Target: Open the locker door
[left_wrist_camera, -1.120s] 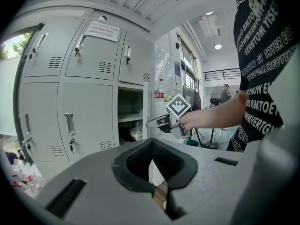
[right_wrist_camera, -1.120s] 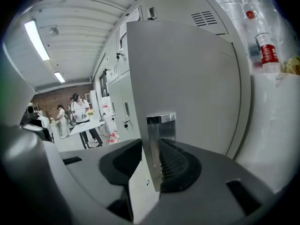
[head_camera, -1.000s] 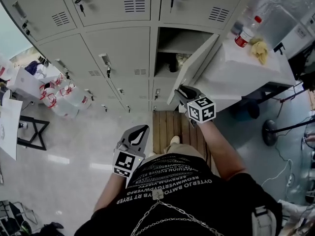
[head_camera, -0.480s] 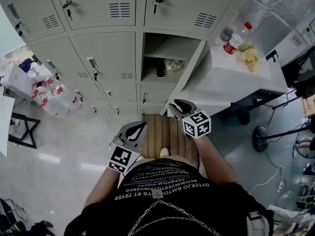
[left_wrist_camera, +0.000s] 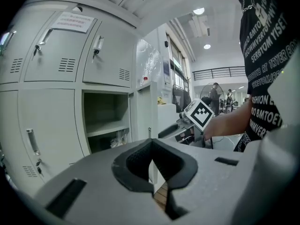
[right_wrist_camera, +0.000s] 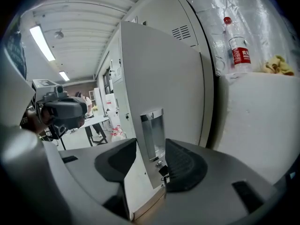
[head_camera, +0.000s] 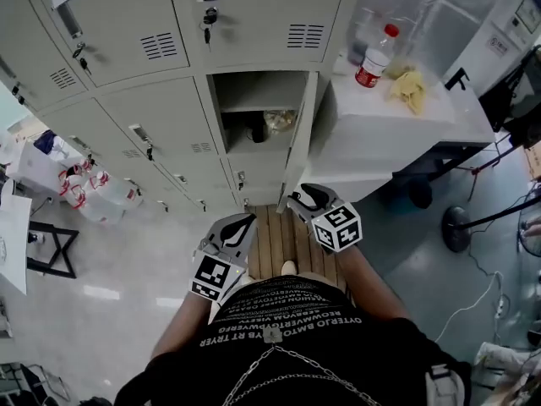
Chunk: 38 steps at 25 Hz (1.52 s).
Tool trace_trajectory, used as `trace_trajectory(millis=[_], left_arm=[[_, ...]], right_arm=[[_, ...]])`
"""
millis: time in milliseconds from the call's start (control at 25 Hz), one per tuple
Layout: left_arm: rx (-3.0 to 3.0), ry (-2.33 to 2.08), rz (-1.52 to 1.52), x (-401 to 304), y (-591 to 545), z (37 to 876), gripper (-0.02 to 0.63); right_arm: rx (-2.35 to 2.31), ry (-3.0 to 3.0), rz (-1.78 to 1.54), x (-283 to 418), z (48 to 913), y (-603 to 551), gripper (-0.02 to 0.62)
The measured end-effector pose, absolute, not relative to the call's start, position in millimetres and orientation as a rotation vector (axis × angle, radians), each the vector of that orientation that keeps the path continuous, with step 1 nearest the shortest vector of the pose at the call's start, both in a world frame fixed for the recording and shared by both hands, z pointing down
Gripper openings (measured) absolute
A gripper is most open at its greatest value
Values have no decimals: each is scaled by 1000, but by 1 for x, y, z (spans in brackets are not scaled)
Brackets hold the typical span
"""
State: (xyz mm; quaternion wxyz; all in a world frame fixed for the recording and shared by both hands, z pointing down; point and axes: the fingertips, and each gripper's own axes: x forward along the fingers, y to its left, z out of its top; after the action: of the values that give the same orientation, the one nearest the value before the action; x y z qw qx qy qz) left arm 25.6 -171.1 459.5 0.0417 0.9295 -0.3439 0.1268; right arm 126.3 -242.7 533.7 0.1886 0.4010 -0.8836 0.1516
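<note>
Seen from above, the left hand-held gripper [head_camera: 239, 225] hangs in front of the person, its jaws closed together on nothing. To its right a middle locker [head_camera: 254, 100] stands open, its grey locker door [head_camera: 302, 134] swung out edge-on. The right hand-held gripper [head_camera: 306, 198] straddles the door's edge at the recessed handle [right_wrist_camera: 152, 128], jaws opening, not clamping. Furthest right, a white counter [head_camera: 397, 129] carries a red-capped bottle [head_camera: 374, 56]

The locker door [head_camera: 302, 134] is standing swung out right of its open compartment [head_camera: 254, 100], its edge sitting between the opening jaws of the right claw [head_camera: 305, 198], the left claw [head_camera: 243, 223] hanging left and nearer, while a bottle [head_camera: 372, 56] is standing on the tabletop [head_camera: 397, 129] beyond the door.
</note>
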Motion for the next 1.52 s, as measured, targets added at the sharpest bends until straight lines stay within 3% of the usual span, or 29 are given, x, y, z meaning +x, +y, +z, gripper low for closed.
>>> trace_trajectory(millis=[360, 640, 1000, 1080, 1160, 1520], left_arm=[[2881, -1015, 420, 56, -178, 453, -2], [2877, -1017, 471, 65, -171, 455, -2], [2892, -1081, 494, 61, -165, 436, -2], [2887, -1122, 494, 53, -163, 431, -2], [2870, -1176, 473, 42, -162, 424, -2], [2882, -1247, 351, 24, -156, 384, -2]], right_arm=[[1190, -2479, 410, 161, 533, -231, 152], [1245, -2516, 427, 176, 532, -221, 43], [1286, -2511, 466, 198, 525, -211, 44], [1312, -2511, 423, 206, 509, -203, 45], [1335, -2537, 355, 210, 482, -193, -3], [1157, -2739, 24, 156, 373, -175, -3]])
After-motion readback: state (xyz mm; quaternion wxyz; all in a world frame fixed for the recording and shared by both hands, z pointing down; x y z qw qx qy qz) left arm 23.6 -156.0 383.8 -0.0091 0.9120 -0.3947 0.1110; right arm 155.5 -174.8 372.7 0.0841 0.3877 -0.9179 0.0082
